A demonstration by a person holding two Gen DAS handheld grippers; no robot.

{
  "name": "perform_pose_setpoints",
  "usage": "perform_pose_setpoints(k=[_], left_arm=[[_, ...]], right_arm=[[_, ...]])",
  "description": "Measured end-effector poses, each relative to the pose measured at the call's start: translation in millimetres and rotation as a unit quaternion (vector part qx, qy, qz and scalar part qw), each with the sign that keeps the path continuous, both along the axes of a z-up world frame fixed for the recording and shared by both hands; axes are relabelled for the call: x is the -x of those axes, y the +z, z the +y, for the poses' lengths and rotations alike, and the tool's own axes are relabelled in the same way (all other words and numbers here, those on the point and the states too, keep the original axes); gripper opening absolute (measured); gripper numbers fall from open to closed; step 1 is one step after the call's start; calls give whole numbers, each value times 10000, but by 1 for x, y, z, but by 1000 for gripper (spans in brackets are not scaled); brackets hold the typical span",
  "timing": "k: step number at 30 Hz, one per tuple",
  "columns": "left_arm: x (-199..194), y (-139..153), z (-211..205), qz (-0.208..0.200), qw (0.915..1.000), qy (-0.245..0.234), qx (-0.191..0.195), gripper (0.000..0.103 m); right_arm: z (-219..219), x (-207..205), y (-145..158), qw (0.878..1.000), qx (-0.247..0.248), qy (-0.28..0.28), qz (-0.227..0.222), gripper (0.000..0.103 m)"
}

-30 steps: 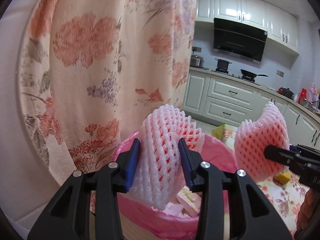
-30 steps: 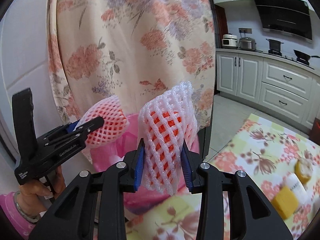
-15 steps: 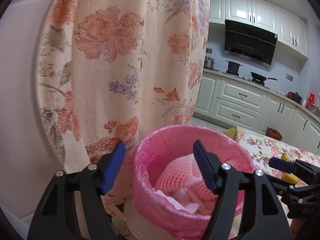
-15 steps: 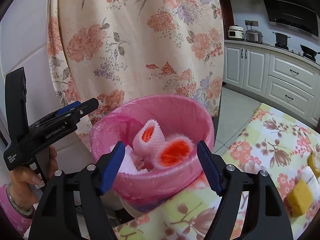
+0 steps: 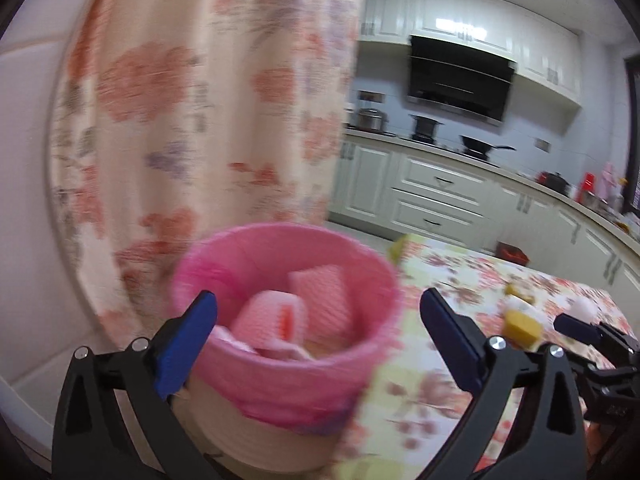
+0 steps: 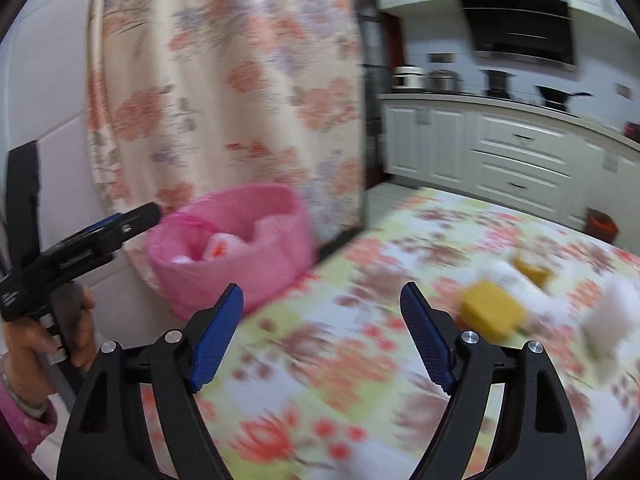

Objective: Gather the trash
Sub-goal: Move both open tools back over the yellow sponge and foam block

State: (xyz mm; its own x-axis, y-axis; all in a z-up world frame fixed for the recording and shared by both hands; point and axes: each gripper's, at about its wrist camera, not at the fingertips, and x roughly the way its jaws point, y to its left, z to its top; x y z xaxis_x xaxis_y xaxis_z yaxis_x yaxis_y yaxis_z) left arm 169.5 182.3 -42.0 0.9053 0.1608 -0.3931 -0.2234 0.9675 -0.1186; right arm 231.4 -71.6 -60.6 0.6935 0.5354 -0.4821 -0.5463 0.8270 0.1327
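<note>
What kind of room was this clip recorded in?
Most likely a home kitchen: a black range hood hangs over pots on a counter with white cabinets, beside a table with a floral tablecloth.

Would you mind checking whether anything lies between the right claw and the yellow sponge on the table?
Nothing visible does: only bare flowered tablecloth separates the open right claw from the yellow sponge, which lies ahead and to its right.
</note>
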Motion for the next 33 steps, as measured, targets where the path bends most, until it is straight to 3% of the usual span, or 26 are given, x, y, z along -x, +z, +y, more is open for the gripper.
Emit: perform_pose_setpoints(k=[10,19,26,33], left_arm=[[-22,-18,-121,93,9969,-777,-85,98],[-51,-34,-207,385,9882,-1445,-344,98],[-81,-45,-240,635,9853,-1568,-247,98],[-114,-56,-257,868,9822,-1612,-414,98]], right_arm=[[-108,17,-11,9941,125,-1053,-209,77],[-192,16,-25,9807,-3,-1953,21,81],[-226,-15,-37,9740,-27,-2240,343,81],[-232,-63,-45,9706,64,-2317,647,83]])
